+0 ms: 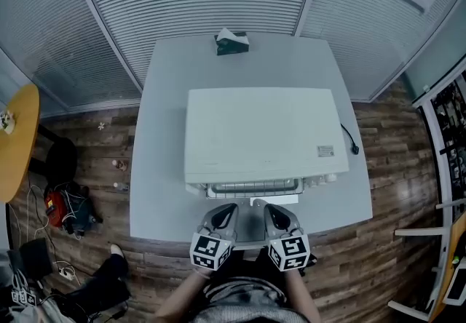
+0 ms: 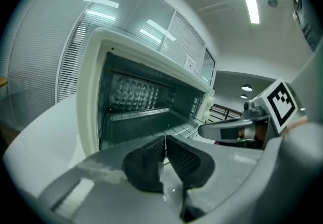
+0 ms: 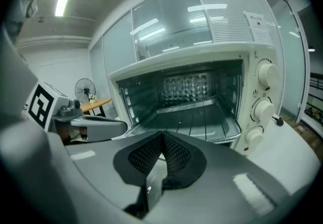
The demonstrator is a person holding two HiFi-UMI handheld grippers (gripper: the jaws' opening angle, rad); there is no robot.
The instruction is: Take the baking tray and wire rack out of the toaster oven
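Note:
A white toaster oven [image 1: 262, 132] stands on the pale table [image 1: 164, 190] with its front open toward me. At its mouth show the wires of the rack [image 1: 255, 187]. In the right gripper view the dark baking tray [image 3: 202, 117] lies in the cavity with the rack's wires over it; the same cavity fills the left gripper view, rack [image 2: 136, 114] included. My left gripper [image 1: 231, 208] and right gripper [image 1: 266, 208] hang side by side just before the opening, apart from the oven. Both are shut with nothing between the pads, as seen at the left gripper [image 2: 165, 143] and the right gripper [image 3: 162, 138].
Three knobs [image 3: 266, 74] run down the oven's right side. A green tissue box [image 1: 232, 42] sits at the table's far edge. A black cord [image 1: 351, 142] trails off the oven's right. A yellow round table [image 1: 18, 132] and bags [image 1: 69, 209] are at the left.

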